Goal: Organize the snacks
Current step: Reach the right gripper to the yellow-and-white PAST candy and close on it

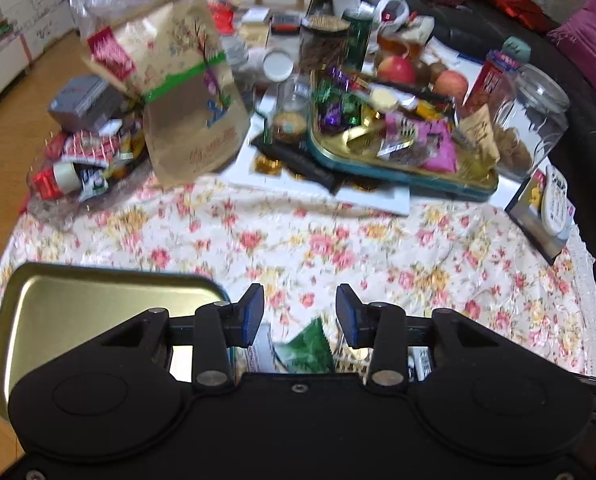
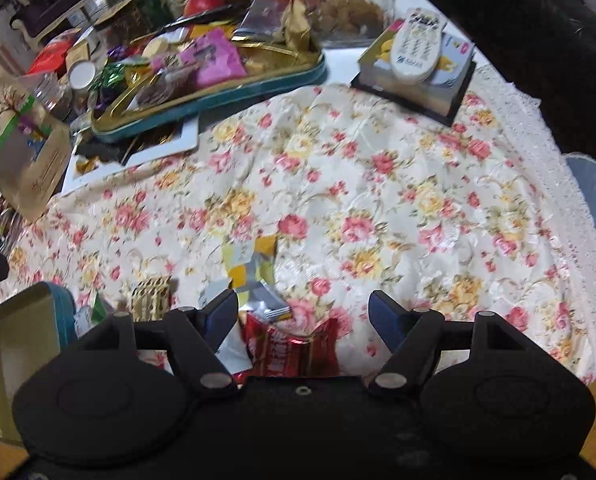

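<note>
An empty gold tin tray with a teal rim (image 1: pixel 78 300) lies at the near left of the floral tablecloth; it also shows in the right wrist view (image 2: pixel 14 344). My left gripper (image 1: pixel 300 314) is open and empty, just right of that tray, above a green snack packet (image 1: pixel 310 346). My right gripper (image 2: pixel 302 316) is open and empty above a red snack packet (image 2: pixel 294 350) and a yellow-and-silver packet (image 2: pixel 254 276). A gold striped packet (image 2: pixel 150 298) lies to its left. A second teal tin (image 1: pixel 398 148) at the back is heaped with wrapped snacks.
A brown paper bag (image 1: pixel 186 92) with a green band stands back left beside red packets (image 1: pixel 82 156). A glass jar of cookies (image 1: pixel 534 120), apples (image 1: pixel 396 70), and a remote on a box (image 2: pixel 416 46) stand at the back right. A black sofa borders the right side.
</note>
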